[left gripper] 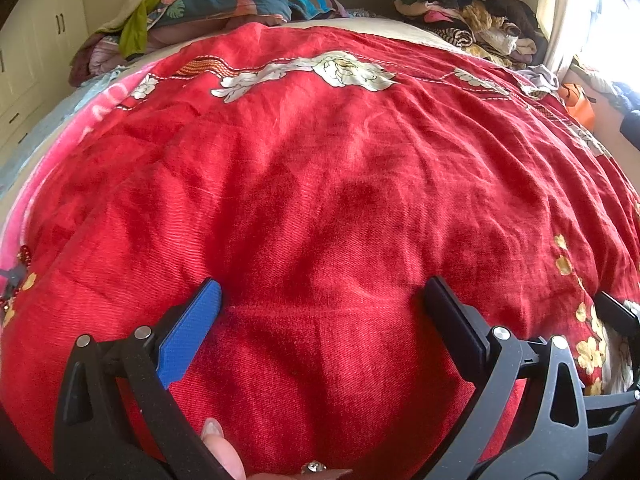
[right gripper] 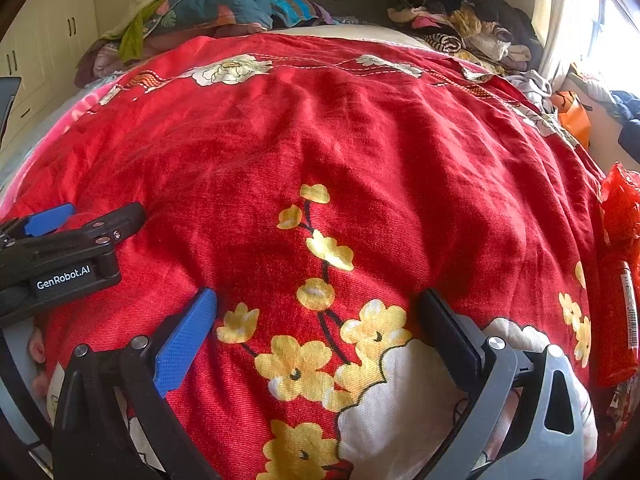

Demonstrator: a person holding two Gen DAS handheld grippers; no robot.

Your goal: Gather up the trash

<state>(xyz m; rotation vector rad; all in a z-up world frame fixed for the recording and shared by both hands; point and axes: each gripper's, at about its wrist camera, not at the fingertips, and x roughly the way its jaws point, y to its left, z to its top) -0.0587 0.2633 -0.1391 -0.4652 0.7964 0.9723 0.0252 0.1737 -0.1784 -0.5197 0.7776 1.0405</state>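
Two open grippers, left gripper [left gripper: 322,300] and right gripper [right gripper: 318,308], over red blanket [right gripper: 320,140]; red wrapper [right gripper: 618,280] at right edge.

Red floral bedspread [left gripper: 320,184], cream cupboards [left gripper: 36,52] left, bright window [left gripper: 616,32] right

The left gripper [left gripper: 322,294] sits at the bottom of the frame, jaws wide apart over a red bedspread [left gripper: 320,184] with white flowers along its upper part. A fingertip [left gripper: 218,446] shows at the bottom edge. Bundled bedding [left gripper: 208,0] lies upper left, a clothes heap [left gripper: 472,12] upper right. At the right edge, probably part of the other gripper [left gripper: 618,312]
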